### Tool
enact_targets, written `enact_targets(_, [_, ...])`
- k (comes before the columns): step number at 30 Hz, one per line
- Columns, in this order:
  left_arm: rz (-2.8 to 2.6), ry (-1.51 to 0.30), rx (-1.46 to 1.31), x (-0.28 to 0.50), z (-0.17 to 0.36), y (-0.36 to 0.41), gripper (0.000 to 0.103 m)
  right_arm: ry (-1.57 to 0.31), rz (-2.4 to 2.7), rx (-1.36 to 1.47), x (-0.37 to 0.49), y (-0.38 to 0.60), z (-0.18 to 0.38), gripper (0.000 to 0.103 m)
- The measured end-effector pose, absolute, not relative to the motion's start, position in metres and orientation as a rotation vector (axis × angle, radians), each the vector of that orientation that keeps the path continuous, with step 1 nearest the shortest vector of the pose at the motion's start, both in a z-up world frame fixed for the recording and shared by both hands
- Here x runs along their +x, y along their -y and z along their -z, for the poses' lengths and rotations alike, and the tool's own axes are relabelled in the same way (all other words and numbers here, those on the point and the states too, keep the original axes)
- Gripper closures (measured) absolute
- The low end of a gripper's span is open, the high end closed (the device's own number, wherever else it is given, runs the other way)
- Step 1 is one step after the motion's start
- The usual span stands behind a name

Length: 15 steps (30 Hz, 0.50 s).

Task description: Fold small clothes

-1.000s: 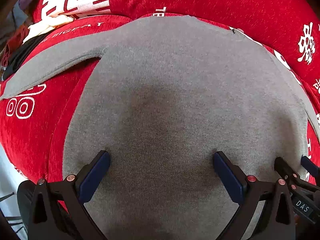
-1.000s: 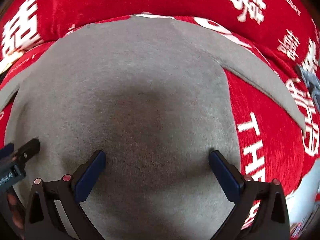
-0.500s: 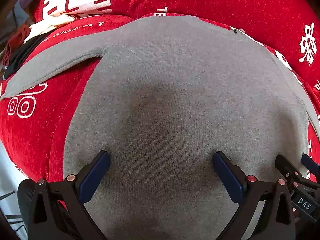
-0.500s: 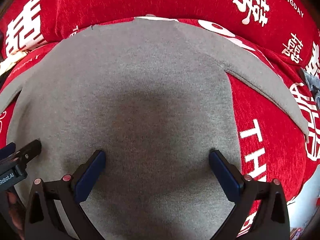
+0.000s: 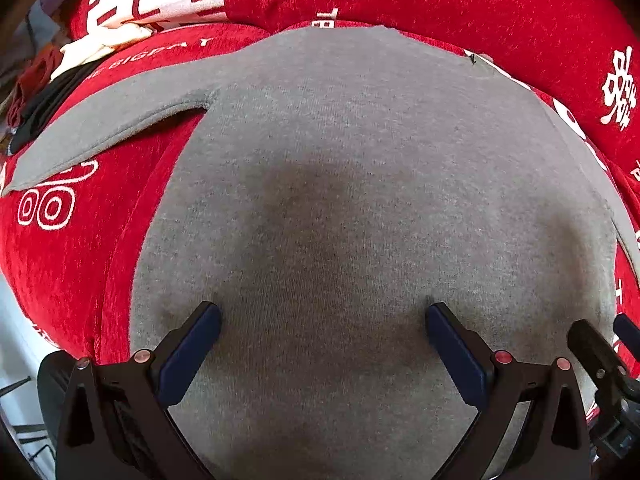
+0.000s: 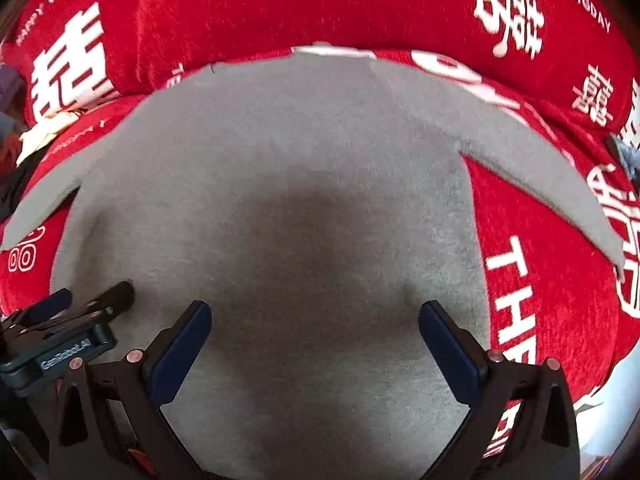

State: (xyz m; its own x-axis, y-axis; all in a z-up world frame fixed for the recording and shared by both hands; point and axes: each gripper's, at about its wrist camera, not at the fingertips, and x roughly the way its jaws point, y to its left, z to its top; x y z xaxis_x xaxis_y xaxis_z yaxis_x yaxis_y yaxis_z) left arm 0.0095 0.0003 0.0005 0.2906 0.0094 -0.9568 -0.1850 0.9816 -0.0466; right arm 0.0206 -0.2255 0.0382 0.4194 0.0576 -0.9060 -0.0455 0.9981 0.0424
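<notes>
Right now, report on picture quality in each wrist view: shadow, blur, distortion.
Left wrist view: sharp, knit texture of the gray shirt readable; a soft dark shadow sits mid-cloth above the open left gripper; fisheye bows the red cover and blackens the corners. Right wrist view: softer, the sleeve edge smeared; a similar shadow above the open right gripper.
</notes>
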Motion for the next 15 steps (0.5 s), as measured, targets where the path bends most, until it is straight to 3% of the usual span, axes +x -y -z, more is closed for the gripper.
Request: enact_targets(15, [-0.141, -1.174, -0.106, 0.008, -0.032, 0.002, 0.000, -0.982, -0.072, -0.081, 0.008, 0.222, -0.077, 0.000])
